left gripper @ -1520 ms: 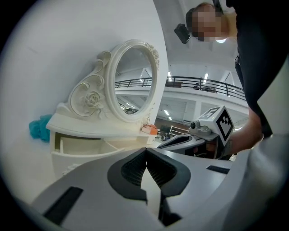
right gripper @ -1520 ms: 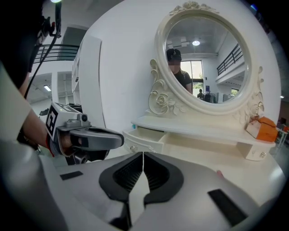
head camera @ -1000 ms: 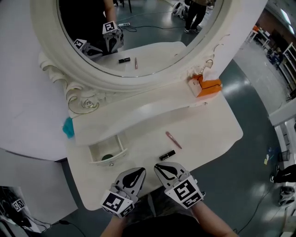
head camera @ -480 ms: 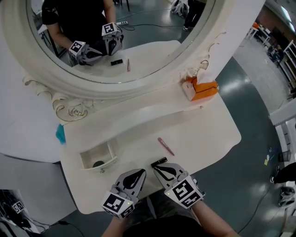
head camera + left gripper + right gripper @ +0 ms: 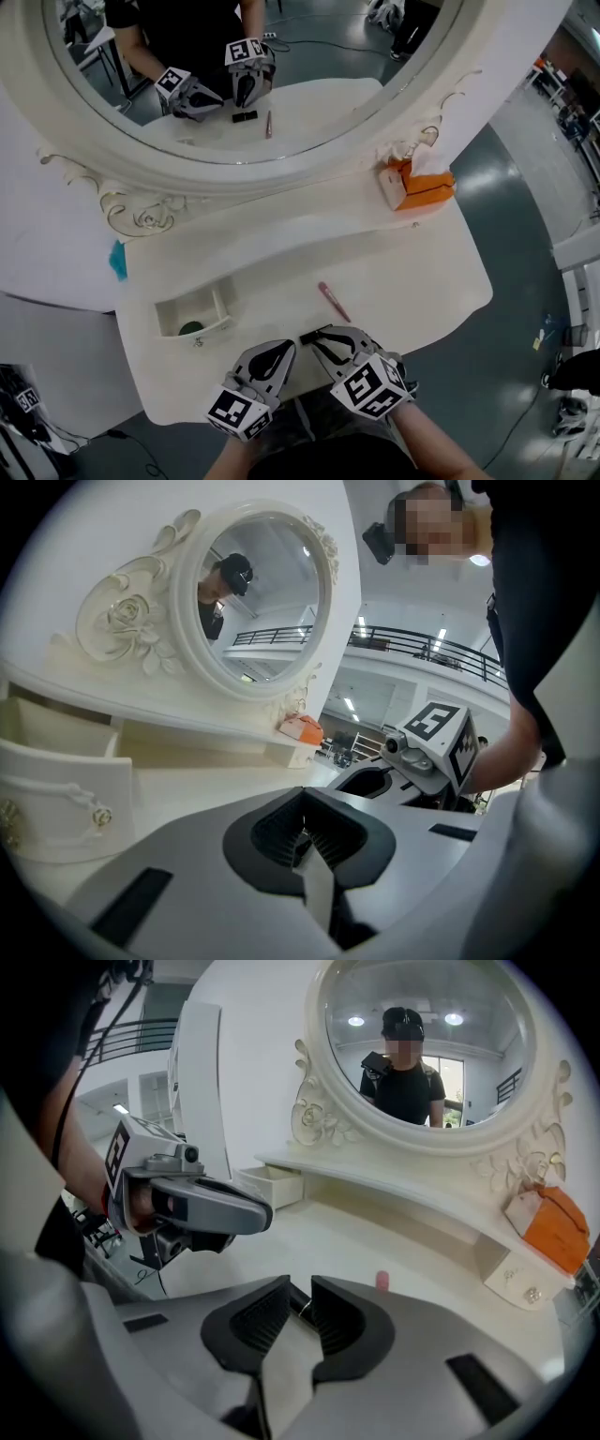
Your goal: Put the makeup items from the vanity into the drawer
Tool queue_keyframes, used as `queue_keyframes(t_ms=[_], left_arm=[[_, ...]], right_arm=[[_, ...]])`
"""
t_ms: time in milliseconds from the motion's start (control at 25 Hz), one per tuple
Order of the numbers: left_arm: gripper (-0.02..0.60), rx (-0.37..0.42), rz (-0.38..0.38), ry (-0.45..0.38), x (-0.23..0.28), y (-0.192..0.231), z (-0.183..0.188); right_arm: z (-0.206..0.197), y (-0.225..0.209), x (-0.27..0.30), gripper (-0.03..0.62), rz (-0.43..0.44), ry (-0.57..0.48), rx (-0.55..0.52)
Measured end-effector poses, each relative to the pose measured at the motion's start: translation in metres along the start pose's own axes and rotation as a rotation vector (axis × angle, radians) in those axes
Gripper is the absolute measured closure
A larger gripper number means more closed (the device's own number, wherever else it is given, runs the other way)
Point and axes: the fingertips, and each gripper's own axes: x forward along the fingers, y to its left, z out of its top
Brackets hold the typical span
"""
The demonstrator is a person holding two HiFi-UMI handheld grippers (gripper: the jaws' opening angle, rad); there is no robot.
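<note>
Black and short, the tube (image 5: 307, 336) lies on the vanity top (image 5: 412, 272) to the right of the open drawer (image 5: 222, 305), near the front edge. The tips of our right gripper (image 5: 300, 1290) sit about its end. Those jaws have just been opening and stand only a little apart, with the tube in the gap but, as we judge it, not pinched. We should widen them somewhat, settle across the tube's middle, then close firmly so it cannot roll or swing. Our left gripper (image 5: 278, 352) hangs between the tube and the drawer, jaws together and empty, so we keep it off the path. A pink stick (image 5: 333, 302) waits right of the drawer too, and a green thing (image 5: 190, 328) lies inside it.
</note>
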Motion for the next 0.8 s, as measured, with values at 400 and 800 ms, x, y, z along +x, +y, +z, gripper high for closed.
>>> queue_keyframes(t_ms=[400, 800], left_arm=[[0.568, -0.042, 0.059, -0.002, 0.011, 0.005, -0.007], [0.568, -0.050, 0.110, -0.015, 0.015, 0.014, -0.009]], right_arm=[[-0.022, -0.009, 0.010, 0.444, 0.080, 0.107, -0.136], [-0.027, -0.009, 0.020, 0.434, 0.183, 0.155, -0.212]])
